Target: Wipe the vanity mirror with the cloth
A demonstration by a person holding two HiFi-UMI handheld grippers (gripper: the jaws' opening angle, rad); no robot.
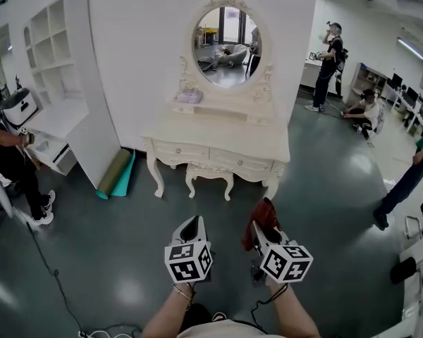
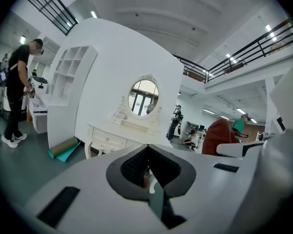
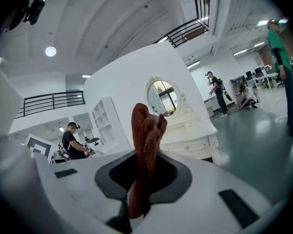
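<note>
Bright, even light falls from ceiling strips (image 1: 411,48), leaving soft glare on the glossy floor (image 1: 352,164); the mirror (image 1: 227,46) shows a bright reflection. Both gripper views bend strongly toward dark, rounded edges, and their nearest foreground is blurred.

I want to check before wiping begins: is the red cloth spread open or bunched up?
Bunched up. The cloth stands as a narrow crumpled wad clamped in the right gripper, not spread flat.

Your cloth (image 1: 261,218) covers the tips of your right gripper (image 1: 266,232) from above; the stool (image 1: 209,174) sits half hidden under the table (image 1: 197,136)
</note>
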